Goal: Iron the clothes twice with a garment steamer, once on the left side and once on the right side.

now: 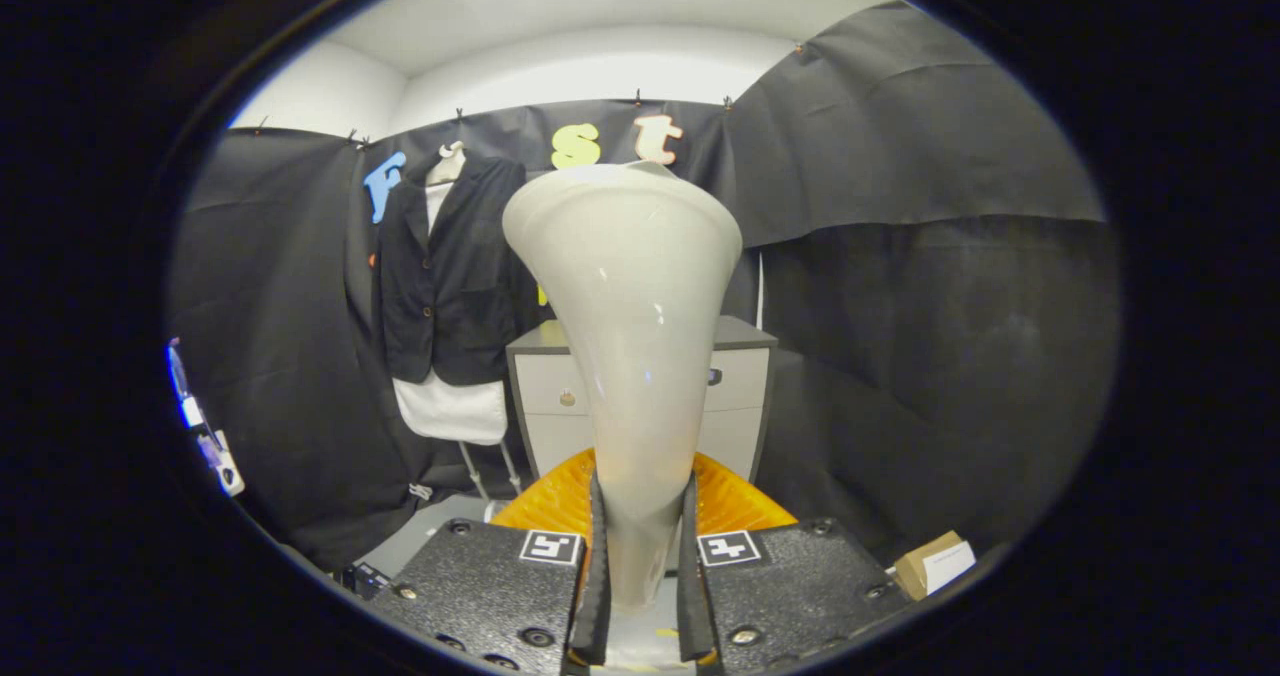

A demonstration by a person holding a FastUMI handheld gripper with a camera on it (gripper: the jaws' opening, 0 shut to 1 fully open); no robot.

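White steamer handle clamped between the fingers.
Both black pads press the narrow neck of the garment steamer, which rises upright and flares to a wide head. Orange ribbed part sits just behind the neck. Beyond: dark jacket over white shirt hanging left of the steamer; grey drawer cabinet behind it.

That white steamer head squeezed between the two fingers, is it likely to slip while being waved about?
Possibly. The steamer head looks glossy and smooth, so it may be slippery. The gripper clamps only its narrow neck, and the wide flare above might make it lever sideways. It looks rigid, probably hard plastic.
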